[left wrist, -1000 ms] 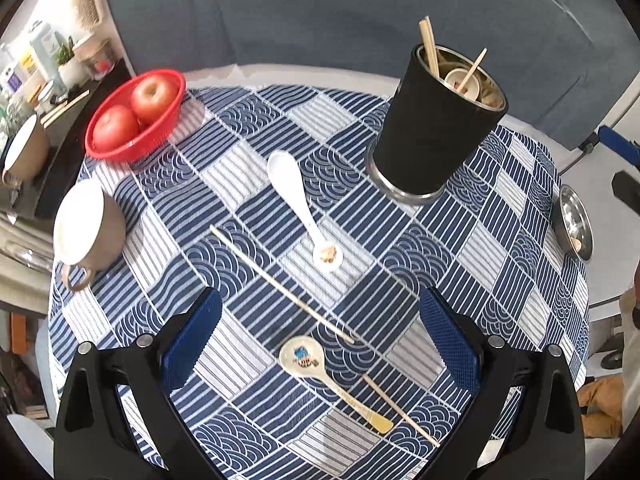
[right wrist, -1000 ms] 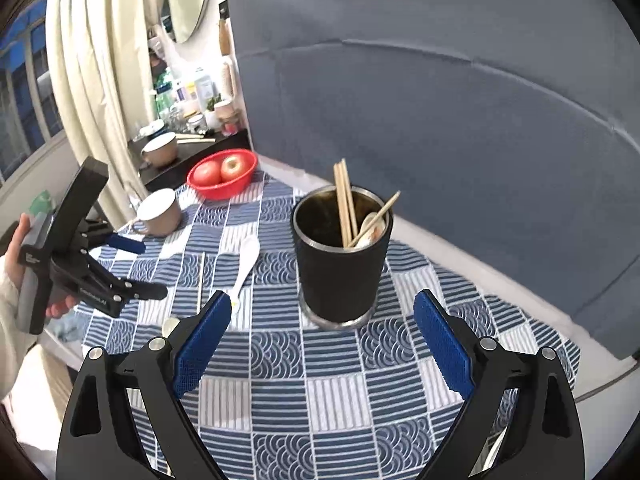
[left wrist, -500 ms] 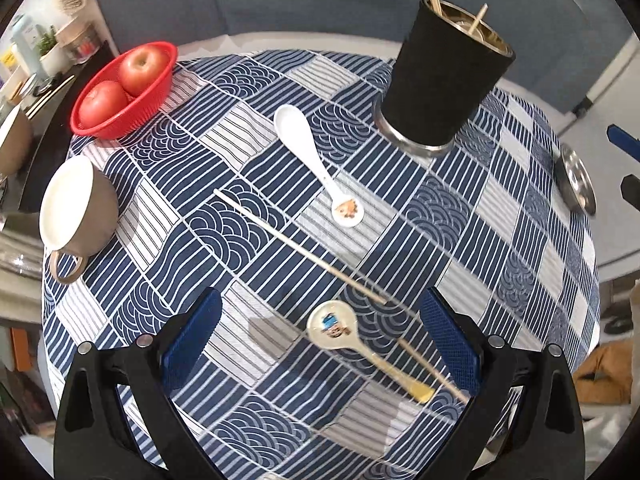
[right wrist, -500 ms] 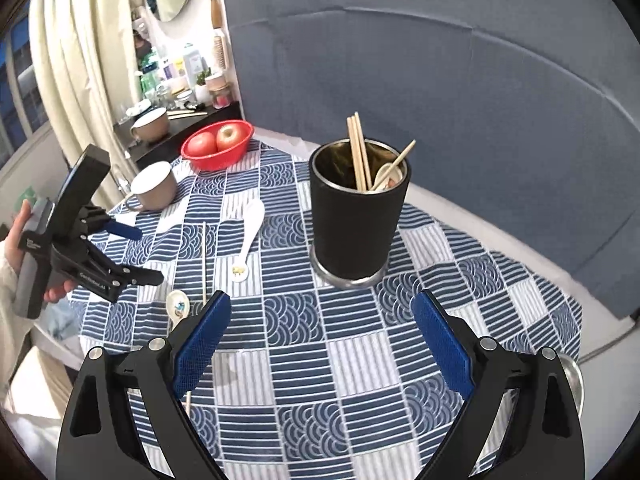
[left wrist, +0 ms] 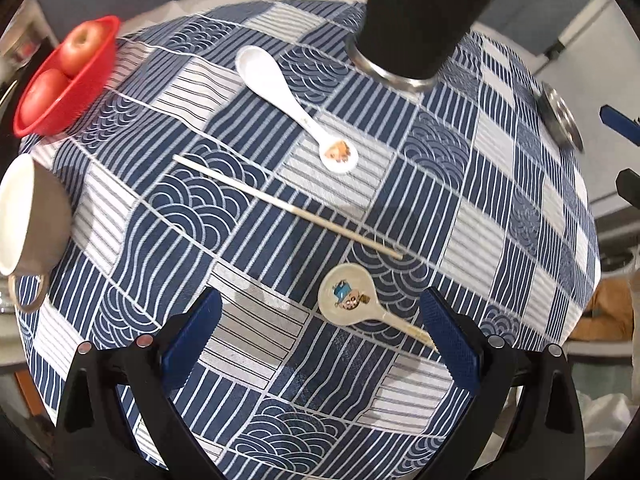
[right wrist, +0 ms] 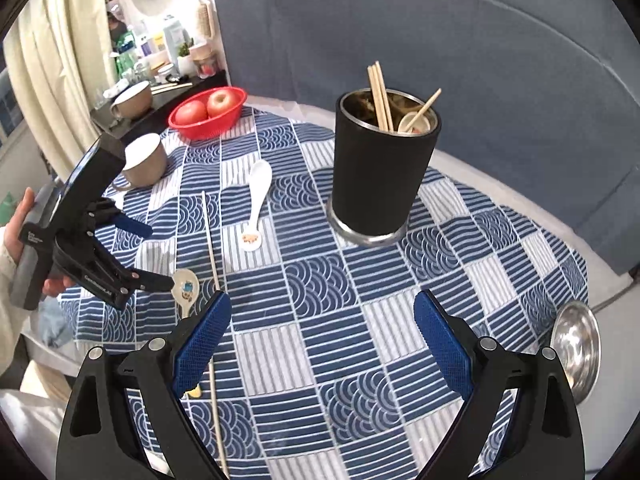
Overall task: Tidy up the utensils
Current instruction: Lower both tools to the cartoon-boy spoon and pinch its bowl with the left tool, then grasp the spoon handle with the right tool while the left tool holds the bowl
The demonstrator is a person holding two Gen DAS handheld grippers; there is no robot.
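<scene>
Holding both claws spread and empty, we start with the left gripper [left wrist: 320, 332], low in the left wrist frame above the blue patterned tablecloth [left wrist: 500, 208]. Between its blue pads [left wrist: 192, 332], nearer the right-hand one, lies the cream spoon with a cartoon print [left wrist: 346, 300], its handle running toward the lower right. Just above it a single chopstick [left wrist: 288, 208] lies diagonally across the centre. Higher still sits the white ceramic spoon [left wrist: 280, 92], bowl toward the upper left. The black utensil cup [left wrist: 420, 20] stands at the top edge.

In the right wrist frame, the right gripper [right wrist: 320, 344] hovers over bare cloth at the bottom centre. The cup [right wrist: 380, 176], upper centre, already holds chopsticks and a spoon. At the upper left we see a red basket of apples [right wrist: 208, 114] and a tan mug [right wrist: 146, 164]; a steel dish [right wrist: 576, 344] sits at the right edge.
</scene>
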